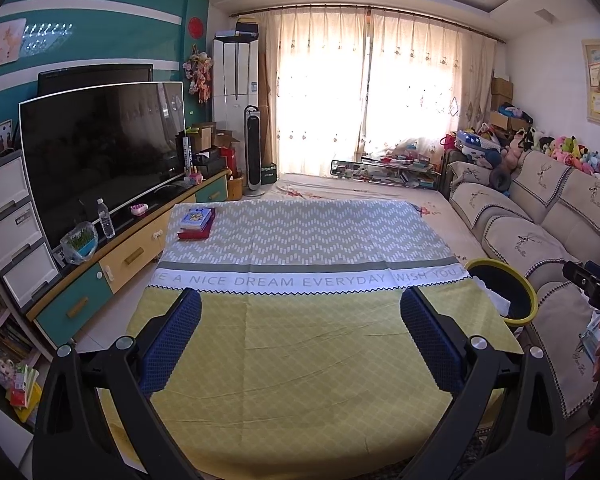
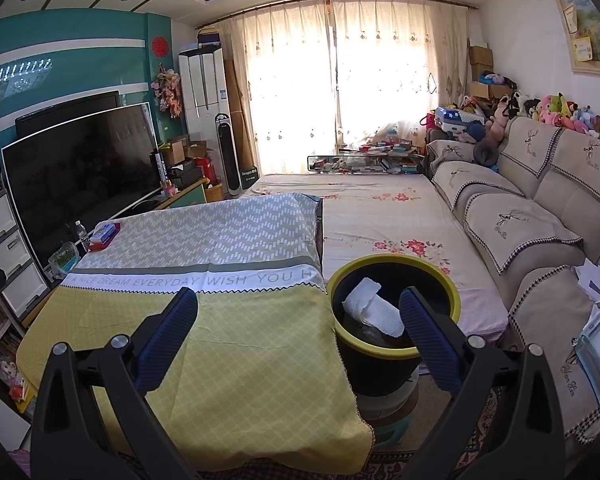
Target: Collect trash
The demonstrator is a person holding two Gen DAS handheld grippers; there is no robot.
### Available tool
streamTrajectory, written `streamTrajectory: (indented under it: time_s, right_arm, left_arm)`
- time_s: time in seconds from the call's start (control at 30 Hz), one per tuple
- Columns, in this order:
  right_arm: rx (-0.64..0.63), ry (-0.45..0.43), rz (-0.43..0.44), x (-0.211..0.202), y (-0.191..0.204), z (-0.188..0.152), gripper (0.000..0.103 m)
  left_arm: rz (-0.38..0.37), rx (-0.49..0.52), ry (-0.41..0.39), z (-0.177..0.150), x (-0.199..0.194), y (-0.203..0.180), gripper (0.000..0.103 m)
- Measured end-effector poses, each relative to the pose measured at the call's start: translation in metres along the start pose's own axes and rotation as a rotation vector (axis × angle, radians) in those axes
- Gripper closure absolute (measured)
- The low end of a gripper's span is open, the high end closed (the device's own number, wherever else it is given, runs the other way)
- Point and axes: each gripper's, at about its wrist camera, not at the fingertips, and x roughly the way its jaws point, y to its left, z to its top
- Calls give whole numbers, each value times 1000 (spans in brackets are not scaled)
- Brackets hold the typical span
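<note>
Both jaws stood wide, holding nothing; your right gripper (image 2: 298,312) hovered by the bin (image 2: 452,300) off the table's (image 2: 240,360) right edge, white tissue (image 2: 374,308) inside; scan the cloth for leftovers before lowering.

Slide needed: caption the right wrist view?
Open right gripper above yellow-rimmed black bin holding crumpled white tissue.

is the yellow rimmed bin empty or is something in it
Not empty: the bin holds a crumpled white paper towel, seen from the right wrist camera.
</note>
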Motion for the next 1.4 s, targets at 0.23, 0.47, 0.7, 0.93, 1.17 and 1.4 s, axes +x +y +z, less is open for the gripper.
streamTrajectory:
  time_s: [0.23, 0.47, 0.7, 0.93, 1.17, 1.4]
  right_arm:
    - [-1, 6, 5, 2, 1, -2, 7]
    - [0, 6, 6, 3, 1, -2, 7]
    - [1, 10, 8, 4, 1, -2, 7]
    - [4, 14, 8, 6, 2, -3, 7]
    - [3, 21, 9, 9, 3, -4, 7]
    - [0, 29, 12, 13, 5, -6, 7]
  left_arm:
    - [-4, 0, 3, -1, 1, -3, 5]
    - [-5, 1, 3, -2, 1, -4, 5]
    - [-7, 1, 5, -3, 2, -4, 5]
    - [-15, -1, 8, -4, 3, -3, 5]
    - [-29, -10, 22, -4, 6, 0, 5]
    - [-48, -22, 34, -3, 10, 1, 5]
